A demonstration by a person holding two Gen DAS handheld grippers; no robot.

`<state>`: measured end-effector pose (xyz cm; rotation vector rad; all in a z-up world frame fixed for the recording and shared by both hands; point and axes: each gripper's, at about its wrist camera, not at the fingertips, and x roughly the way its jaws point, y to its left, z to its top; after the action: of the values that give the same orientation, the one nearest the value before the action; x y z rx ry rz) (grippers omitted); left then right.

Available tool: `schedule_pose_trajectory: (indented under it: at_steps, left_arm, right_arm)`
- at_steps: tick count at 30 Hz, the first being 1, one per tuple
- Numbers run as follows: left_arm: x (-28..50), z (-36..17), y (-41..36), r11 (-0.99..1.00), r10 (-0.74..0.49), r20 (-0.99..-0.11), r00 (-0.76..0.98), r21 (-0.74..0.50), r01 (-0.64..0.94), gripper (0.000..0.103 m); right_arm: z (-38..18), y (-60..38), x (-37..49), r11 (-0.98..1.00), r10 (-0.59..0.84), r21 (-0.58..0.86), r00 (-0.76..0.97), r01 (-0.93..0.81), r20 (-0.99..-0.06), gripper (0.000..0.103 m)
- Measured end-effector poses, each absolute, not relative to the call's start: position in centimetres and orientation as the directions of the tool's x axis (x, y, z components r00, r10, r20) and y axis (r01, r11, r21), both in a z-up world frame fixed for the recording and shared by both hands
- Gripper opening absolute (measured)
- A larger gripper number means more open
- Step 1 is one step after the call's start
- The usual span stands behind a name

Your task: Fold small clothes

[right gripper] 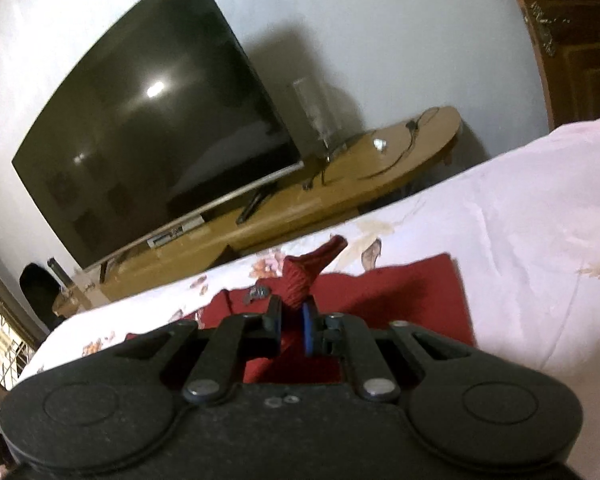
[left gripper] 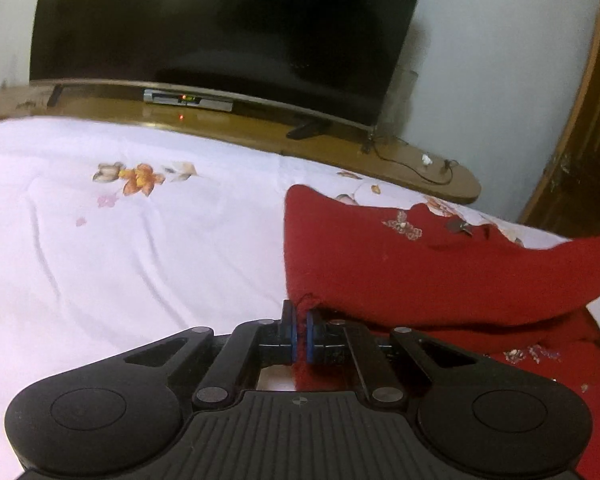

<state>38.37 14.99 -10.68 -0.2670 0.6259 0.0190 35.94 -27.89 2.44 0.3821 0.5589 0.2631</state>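
A small red knit garment [left gripper: 420, 264] with silver embroidered motifs lies on the white floral bedsheet [left gripper: 140, 248]. My left gripper [left gripper: 300, 316] is shut on the garment's left edge and lifts it, so the cloth stretches up and to the right above the part lying flat. In the right wrist view my right gripper [right gripper: 291, 312] is shut on a bunched corner of the same red garment [right gripper: 400, 292], which pokes up between the blue pads. The rest of the garment lies flat on the bedsheet [right gripper: 520, 240] under the gripper.
A large dark TV [left gripper: 228, 36] stands on a wooden console [left gripper: 340, 144] beyond the bed's far edge, with a set-top box [left gripper: 188, 100] and cables on it. A wooden door [left gripper: 584, 140] is at the right. The TV also shows in the right wrist view [right gripper: 148, 136].
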Motion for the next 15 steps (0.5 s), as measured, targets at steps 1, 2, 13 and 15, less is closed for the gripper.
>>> schedule_pose_trajectory:
  at_steps: [1,2,13,15]
  left_arm:
    - [38.5,-11.1,15.1,0.966,-0.059,-0.598,0.799,-0.238,-0.106,0.004]
    - [38.8,-11.8,15.1,0.965,-0.059,-0.622,0.781,-0.235,-0.115,0.004]
    - [38.7,-11.4,14.2,0.987,-0.030,-0.633,0.773,-0.142,-0.077,0.020]
    - [37.6,-10.8,14.9,0.990,-0.010,-0.631,0.775,-0.117,-0.082,0.060]
  right_arm:
    - [2.4,-28.1,35.8,0.897,0.343,0.420,0.819,-0.139,-0.460,0.011]
    - [2.0,-28.4,35.9,0.900,0.338,0.412,0.820,-0.139,-0.462,0.011]
    - [-4.9,-30.5,37.5,0.923,0.270,0.384,0.729,-0.011,-0.628,0.020]
    - [-4.1,-31.0,36.8,0.927,0.247,0.374,0.757,-0.003,-0.605,0.031]
